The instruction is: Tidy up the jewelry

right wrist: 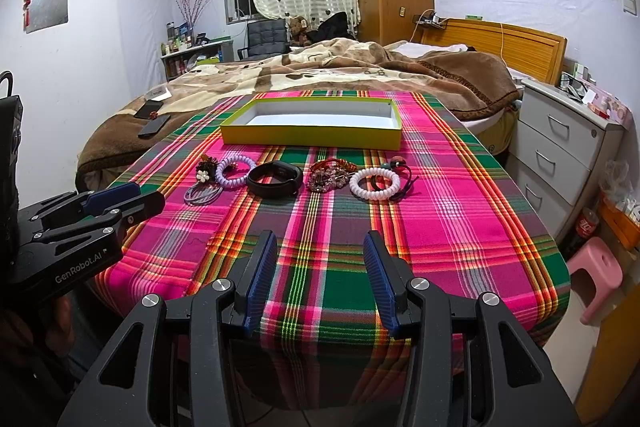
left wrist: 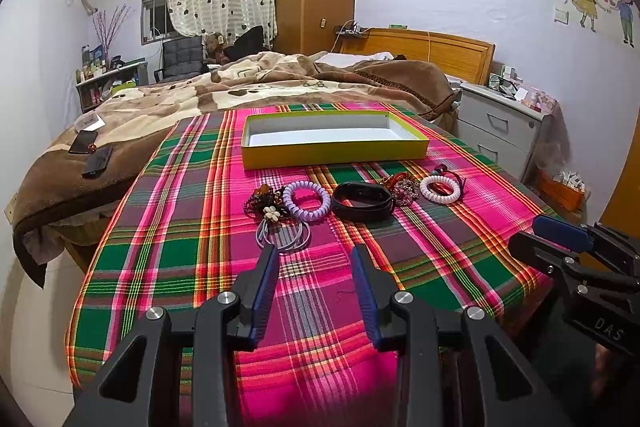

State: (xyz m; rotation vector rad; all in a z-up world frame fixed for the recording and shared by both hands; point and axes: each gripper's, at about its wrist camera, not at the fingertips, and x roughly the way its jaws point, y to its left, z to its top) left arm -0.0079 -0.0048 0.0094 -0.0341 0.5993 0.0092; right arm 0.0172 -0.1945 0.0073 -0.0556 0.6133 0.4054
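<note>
Both grippers, left (left wrist: 314, 253) and right (right wrist: 320, 241), hover with jaws apart and empty, ready for a first pick. Jewelry lies in a row at 12 o'clock: lilac coil (left wrist: 307, 202), black band (left wrist: 363, 201), white coil (left wrist: 440, 189). Beyond waits the yellow box (left wrist: 334, 150), likely their destination.

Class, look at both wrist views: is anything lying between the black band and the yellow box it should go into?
Nothing visible blocks it. The black band lies on the plaid cloth just in front of the yellow box; only bare cloth separates them. The purple coil and beaded cluster sit beside the band.
</note>
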